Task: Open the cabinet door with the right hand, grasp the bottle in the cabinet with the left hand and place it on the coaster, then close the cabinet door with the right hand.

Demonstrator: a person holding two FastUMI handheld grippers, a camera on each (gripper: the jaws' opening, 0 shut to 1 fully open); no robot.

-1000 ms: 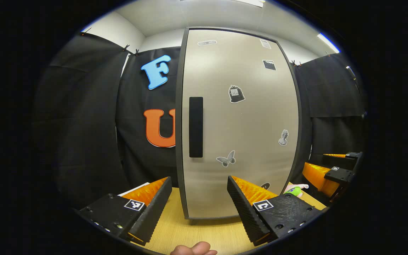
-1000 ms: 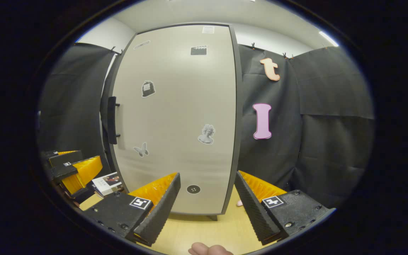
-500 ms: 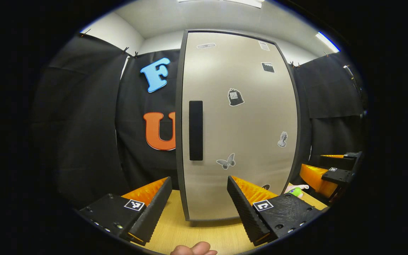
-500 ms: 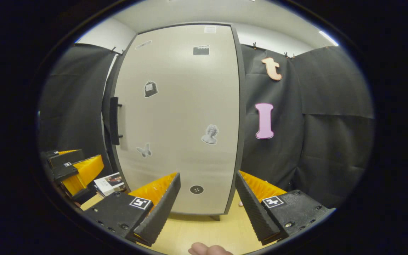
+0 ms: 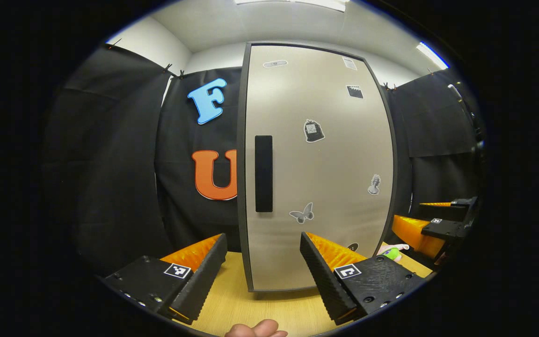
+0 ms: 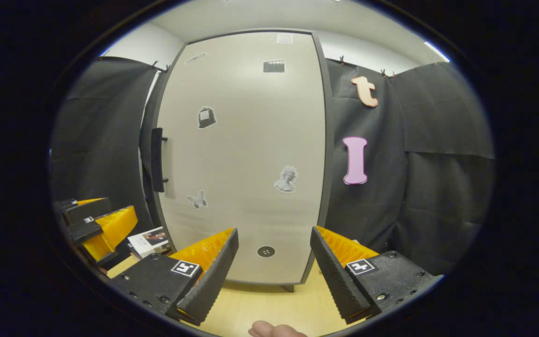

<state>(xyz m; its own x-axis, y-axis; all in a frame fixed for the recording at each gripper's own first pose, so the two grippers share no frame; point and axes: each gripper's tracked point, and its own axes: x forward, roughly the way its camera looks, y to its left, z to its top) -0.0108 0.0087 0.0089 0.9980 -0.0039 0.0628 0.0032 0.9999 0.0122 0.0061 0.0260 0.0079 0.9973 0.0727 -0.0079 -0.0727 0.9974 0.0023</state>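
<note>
A tall grey cabinet (image 5: 325,164) stands on the wooden table, its door closed and dotted with stickers. A black vertical handle (image 5: 263,173) sits near the door's left edge. In the right gripper view the same cabinet door (image 6: 246,154) faces me, with the handle (image 6: 157,159) at its left side. My left gripper (image 5: 263,269) hangs open in front of the door's lower left. My right gripper (image 6: 274,267) is open before the door's lower middle. In the left gripper view the right gripper (image 5: 433,227) shows far right. The bottle is hidden behind the door.
A pink and green object (image 5: 391,252) lies on the table beside the cabinet's right side. A small book (image 6: 150,239) lies at the left in the right gripper view, near the left gripper (image 6: 96,224). Black cloth walls surround the wooden table (image 5: 232,304).
Both views have shifted slightly: the cabinet sits a little further right in each. Both grippers stay open; the door stays closed.
</note>
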